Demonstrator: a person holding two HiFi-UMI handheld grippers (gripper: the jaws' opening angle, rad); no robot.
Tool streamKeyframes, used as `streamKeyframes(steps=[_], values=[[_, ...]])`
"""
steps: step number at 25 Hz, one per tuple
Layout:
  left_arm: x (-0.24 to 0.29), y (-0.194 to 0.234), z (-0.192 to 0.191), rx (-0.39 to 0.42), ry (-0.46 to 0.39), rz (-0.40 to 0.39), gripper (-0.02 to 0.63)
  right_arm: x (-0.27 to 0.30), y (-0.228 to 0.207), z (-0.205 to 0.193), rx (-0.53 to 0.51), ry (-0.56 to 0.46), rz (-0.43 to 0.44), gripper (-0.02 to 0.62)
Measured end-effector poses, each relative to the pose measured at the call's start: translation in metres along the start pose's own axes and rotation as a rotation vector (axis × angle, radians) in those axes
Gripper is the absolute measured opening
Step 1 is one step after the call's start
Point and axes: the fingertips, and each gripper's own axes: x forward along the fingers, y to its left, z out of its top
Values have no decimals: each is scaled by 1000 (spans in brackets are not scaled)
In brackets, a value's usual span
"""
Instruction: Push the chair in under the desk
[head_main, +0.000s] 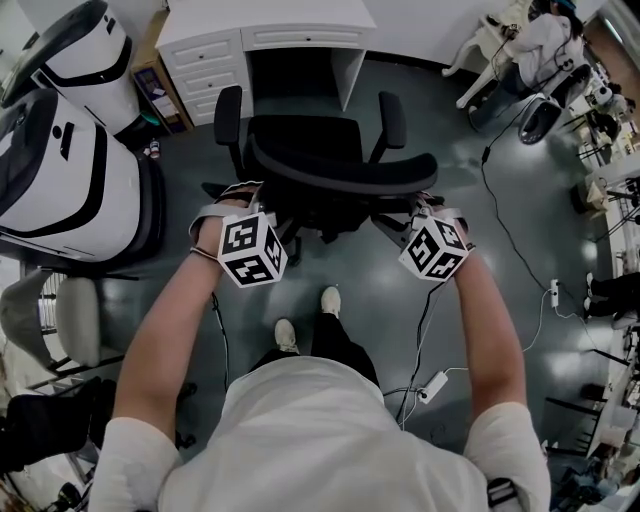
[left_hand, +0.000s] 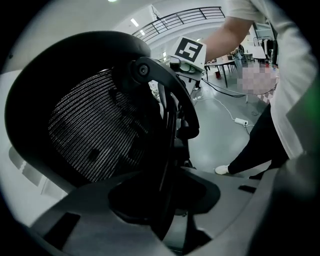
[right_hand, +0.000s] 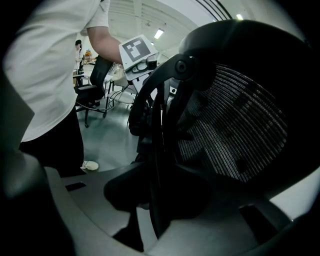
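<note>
A black office chair (head_main: 310, 140) faces the knee space of a white desk (head_main: 270, 25), still standing out in front of it. Its curved backrest (head_main: 345, 172) is nearest me. My left gripper (head_main: 240, 198) is at the backrest's left edge and my right gripper (head_main: 425, 205) at its right edge. In the left gripper view the black backrest frame (left_hand: 167, 125) runs down between the jaws of the left gripper (left_hand: 165, 200), with the mesh (left_hand: 95, 135) to the left. The right gripper view mirrors this: the frame (right_hand: 157, 130) sits inside the right gripper (right_hand: 155, 200). Both grippers are shut on it.
Large white machine shells (head_main: 60, 150) stand at the left, close to the chair, and a grey chair (head_main: 60, 320) nearer me. The desk's drawer unit (head_main: 205, 65) flanks the knee space. Cables (head_main: 520, 250) and a power strip (head_main: 435, 385) lie on the floor at right. My shoes (head_main: 330, 300) are behind the chair.
</note>
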Motion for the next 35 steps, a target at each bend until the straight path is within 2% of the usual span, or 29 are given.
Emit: streamKeyframes(steps=[17,35], values=[[48,47,20,-45,34,27,144,16,-63,-42,-62,-43,34,117],[87,97,29,-83,58,39,144,35,-122,-68,-100,-70,52,117]])
